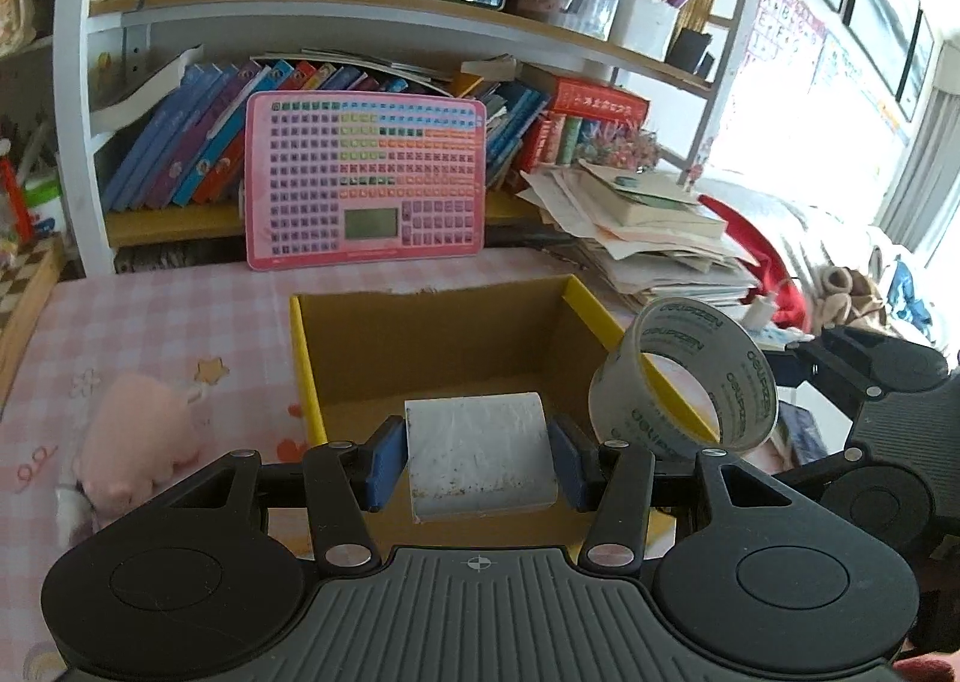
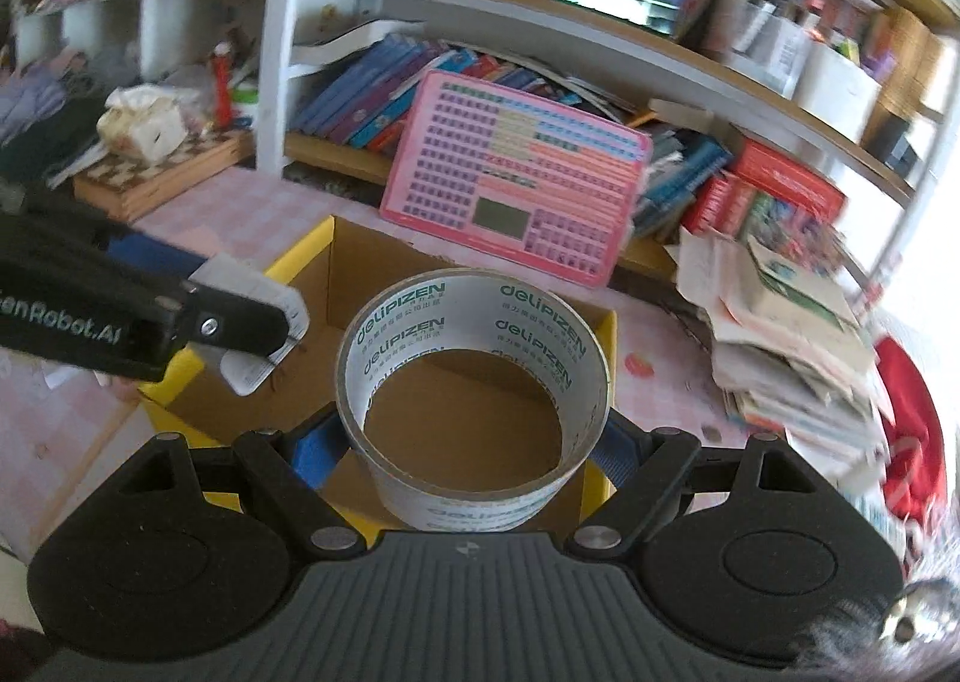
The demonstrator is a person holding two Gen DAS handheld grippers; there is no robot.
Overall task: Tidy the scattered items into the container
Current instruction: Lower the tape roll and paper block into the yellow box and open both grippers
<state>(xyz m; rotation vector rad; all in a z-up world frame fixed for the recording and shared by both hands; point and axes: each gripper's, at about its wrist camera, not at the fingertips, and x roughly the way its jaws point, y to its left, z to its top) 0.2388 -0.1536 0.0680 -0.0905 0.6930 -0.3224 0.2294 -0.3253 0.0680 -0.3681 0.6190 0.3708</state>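
My left gripper (image 1: 477, 457) is shut on a white block (image 1: 480, 457) and holds it over the near edge of the open cardboard box (image 1: 420, 346) with yellow rims. My right gripper (image 2: 465, 442) is shut on a roll of clear tape (image 2: 474, 400), held over the same box (image 2: 348, 274). The tape roll also shows in the left wrist view (image 1: 684, 382) above the box's right wall. The left gripper with the white block (image 2: 264, 322) shows at the left of the right wrist view. A pink plush toy (image 1: 138, 436) lies on the pink checked tablecloth left of the box.
A pink keyboard toy (image 1: 366, 178) leans against the bookshelf behind the box. A pile of papers and books (image 1: 648, 226) sits to the right of the box. A wooden checkerboard (image 2: 162, 166) lies at the far left. A red cloth (image 2: 906, 424) lies at the right.
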